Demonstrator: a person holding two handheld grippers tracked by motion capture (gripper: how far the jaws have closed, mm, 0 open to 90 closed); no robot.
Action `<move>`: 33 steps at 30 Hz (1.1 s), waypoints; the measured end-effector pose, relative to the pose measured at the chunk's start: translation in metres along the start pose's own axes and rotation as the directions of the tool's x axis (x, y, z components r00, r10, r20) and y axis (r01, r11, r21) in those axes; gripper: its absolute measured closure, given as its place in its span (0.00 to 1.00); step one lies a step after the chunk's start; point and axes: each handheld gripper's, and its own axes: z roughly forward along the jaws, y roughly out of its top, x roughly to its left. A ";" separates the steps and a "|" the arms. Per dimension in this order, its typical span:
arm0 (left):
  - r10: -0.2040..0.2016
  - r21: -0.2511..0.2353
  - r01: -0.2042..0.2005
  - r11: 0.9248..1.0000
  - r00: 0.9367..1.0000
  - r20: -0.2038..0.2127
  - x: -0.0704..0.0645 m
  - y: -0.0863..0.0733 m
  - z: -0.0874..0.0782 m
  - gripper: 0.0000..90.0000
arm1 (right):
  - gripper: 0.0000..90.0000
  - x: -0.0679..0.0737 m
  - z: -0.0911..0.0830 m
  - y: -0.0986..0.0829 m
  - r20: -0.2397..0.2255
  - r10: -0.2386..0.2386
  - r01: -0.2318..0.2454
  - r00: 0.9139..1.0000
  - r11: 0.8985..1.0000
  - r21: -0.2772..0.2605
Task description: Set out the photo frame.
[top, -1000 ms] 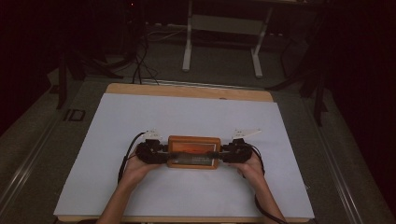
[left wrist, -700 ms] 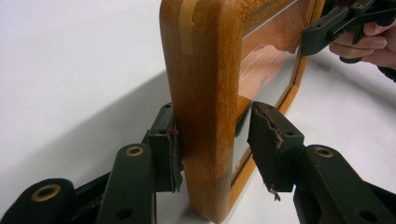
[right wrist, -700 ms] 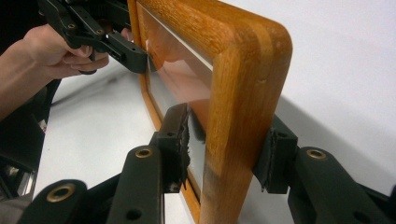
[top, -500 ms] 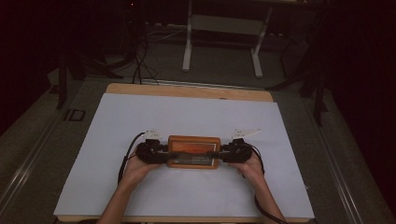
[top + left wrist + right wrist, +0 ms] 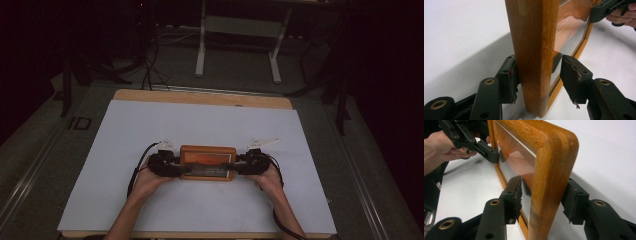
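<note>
Wooden picture frame (image 5: 208, 162) standing upright on the white table cover (image 5: 200, 125), held between the two grippers; the left gripper (image 5: 172, 167) sits at its left end and the right gripper (image 5: 243, 165) at its right end, both just in front of the person's hands. Left gripper view: the frame's side rail (image 5: 534, 55) rises between the jaws; one pad (image 5: 511, 80) touches the back of the rail, the other pad (image 5: 571, 75) stands slightly off the glazed front, so the jaws are narrow about the rail and not fully clamped; the right gripper (image 5: 609, 7) appears beyond, at the frame's far end. Right gripper view: the rounded corner of the frame (image 5: 549, 170) lies between the jaws; both pads press the rail, gripping it; the left gripper (image 5: 486, 151) meets the far end of the frame, with a hand (image 5: 441, 147) behind it.
</note>
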 end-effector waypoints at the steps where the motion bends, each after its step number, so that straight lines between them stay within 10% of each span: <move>1: 0.001 0.001 -0.001 1.000 1.000 0.000 0.000 0.000 0.000 0.54 | 0.56 0.000 0.000 0.000 0.003 0.000 0.000 1.000 1.000 0.001; 33: 0.045 -0.066 -0.052 0.996 0.995 -0.092 -0.009 0.005 -0.025 0.35 | 0.32 0.014 -0.024 0.015 0.129 -0.028 0.025 0.991 0.999 0.021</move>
